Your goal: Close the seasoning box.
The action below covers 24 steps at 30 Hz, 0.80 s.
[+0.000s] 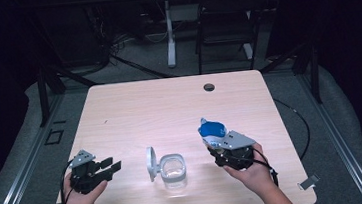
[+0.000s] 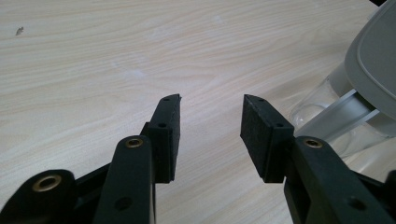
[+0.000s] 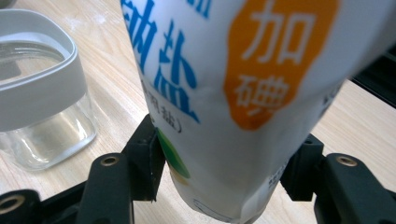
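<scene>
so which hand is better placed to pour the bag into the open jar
Right, most likely. The right gripper already has its jaws clamped on the salt bag, just beside the open glass jar. The left gripper is open and empty, suited to steadying the jar.

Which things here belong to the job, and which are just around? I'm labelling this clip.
In the job:
- salt bag, clamped in the right gripper
- clear jar, its grey lid flipped open
- left gripper, open and holding nothing, beside the jar

Just around:
- folding chair beyond the table
- floor cables
</scene>
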{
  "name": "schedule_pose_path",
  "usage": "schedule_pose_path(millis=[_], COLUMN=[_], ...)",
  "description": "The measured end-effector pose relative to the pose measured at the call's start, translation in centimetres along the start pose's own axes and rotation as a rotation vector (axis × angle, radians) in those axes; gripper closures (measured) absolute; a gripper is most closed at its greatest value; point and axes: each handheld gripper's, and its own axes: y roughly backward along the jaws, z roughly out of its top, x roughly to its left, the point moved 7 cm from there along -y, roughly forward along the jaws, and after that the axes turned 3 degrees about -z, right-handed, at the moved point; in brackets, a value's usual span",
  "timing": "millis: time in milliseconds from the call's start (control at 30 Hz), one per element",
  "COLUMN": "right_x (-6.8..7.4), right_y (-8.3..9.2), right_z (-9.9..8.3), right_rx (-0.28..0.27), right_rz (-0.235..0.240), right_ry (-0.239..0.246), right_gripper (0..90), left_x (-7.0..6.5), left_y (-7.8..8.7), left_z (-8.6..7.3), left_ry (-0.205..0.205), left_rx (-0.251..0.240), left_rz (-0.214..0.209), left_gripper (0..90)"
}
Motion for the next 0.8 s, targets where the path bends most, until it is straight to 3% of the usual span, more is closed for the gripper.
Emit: schedule_pose_path(millis=[167,433,800], right_x=[0.3,1.0,2.4], right_y=[0.1,0.3,0.0], right_z=[0.0,0.4,0.4], right_rx=[0.018,0.016,0.046], right_rz=[-0.011,0.003,0.033], right_ry=[0.065,0.096,0.176], right_gripper=[41.8,41.7,41.9], left_x=[0.0,0.0,0.2], left_y=[0.0,0.0,0.0], left_z=[0.0,-0.1,-0.1], left_ry=[0.000,0.003,0.005], left_rx=[0.003,0.005,0.005], left_rz=[-0.001,-0.001,0.001], left_gripper=[58.2,58.2,58.2])
